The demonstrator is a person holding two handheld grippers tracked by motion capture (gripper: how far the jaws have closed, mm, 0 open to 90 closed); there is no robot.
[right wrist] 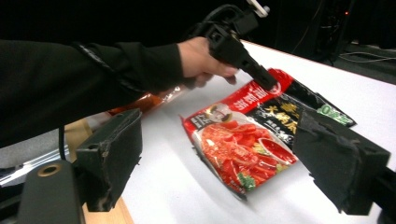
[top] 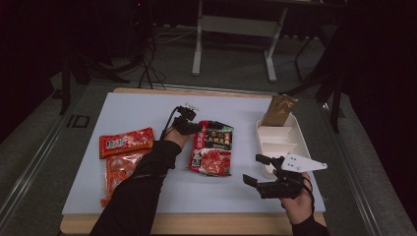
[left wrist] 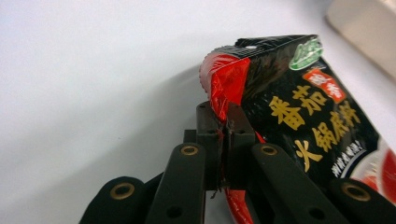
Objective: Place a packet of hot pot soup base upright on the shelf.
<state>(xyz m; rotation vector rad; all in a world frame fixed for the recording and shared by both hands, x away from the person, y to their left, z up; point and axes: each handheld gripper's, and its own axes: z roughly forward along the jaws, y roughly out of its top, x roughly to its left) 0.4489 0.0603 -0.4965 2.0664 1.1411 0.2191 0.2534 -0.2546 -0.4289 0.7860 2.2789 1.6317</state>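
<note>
Dark surroundings frame a pale table (top: 147, 105), beyond which a grey floor and the legs of a white stand (top: 199, 44) are seen. Near the table's middle, a black-and-red pouch (top: 212, 147) is shown lying mostly flat, with its far left corner raised. That corner is pinched by the left gripper (top: 193, 129): in the left gripper view the two black jaws are pressed together on the red edge of the pouch (left wrist: 224, 93), with nothing but the foil between the pads. The left forearm, in a black sleeve (top: 142, 182), is extended diagonally from the bottom edge toward the table's centre, and the left hand (right wrist: 203, 60) is wrapped around the gripper body, which is angled downward onto the pouch (right wrist: 247, 140).

The right gripper (top: 253, 169) is held low over the near right part of the table, pointing left toward the pouch and apart from it; its jaws are spread wide with nothing between them. The right hand (top: 297, 201) is seen gripping it from below, near the table's front edge.

Two orange-red packets (top: 125, 142) are laid at the left. A white tray (top: 275, 135) stands at the right, with a brown bag (top: 279, 109) at its far end.
</note>
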